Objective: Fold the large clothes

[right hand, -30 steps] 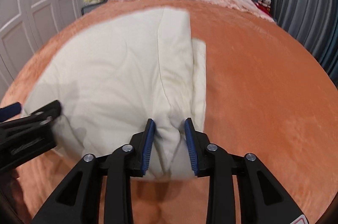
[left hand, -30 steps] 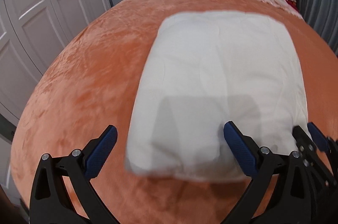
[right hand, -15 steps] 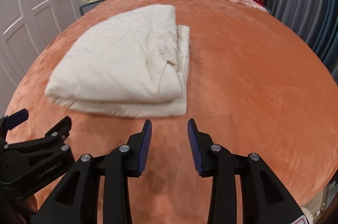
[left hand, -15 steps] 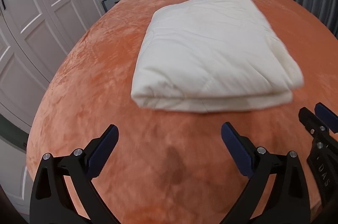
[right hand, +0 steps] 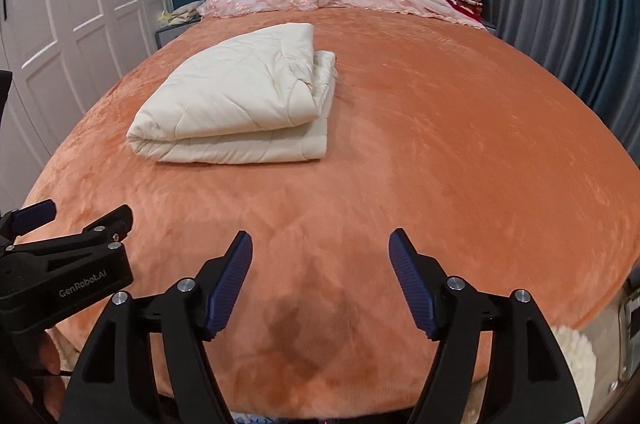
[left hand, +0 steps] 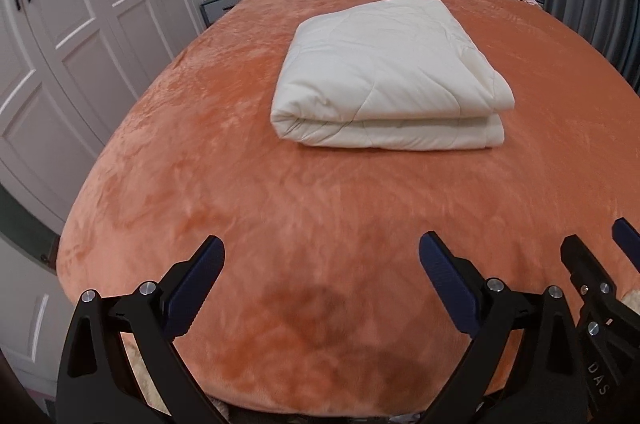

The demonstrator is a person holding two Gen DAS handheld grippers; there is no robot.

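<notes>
While the folded cream quilted blanket point(left hand: 390, 75) lies well ahead on the orange plush bedspread point(left hand: 240, 183), the left gripper point(left hand: 320, 264) gapes empty and the right gripper point(right hand: 320, 260), its jaws just widened, holds nothing.

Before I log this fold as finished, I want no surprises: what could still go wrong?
The folded cream quilt is uneven: its lower layer juts out on the right, so the stack may slump or spring open. Both grippers, left and right, are open and empty, so nothing presses it flat.

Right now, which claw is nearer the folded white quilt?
Left, though only slightly. The left claw faces the folded white quilt almost squarely; the right claw sits off to its right. Both are open and well short.
</notes>
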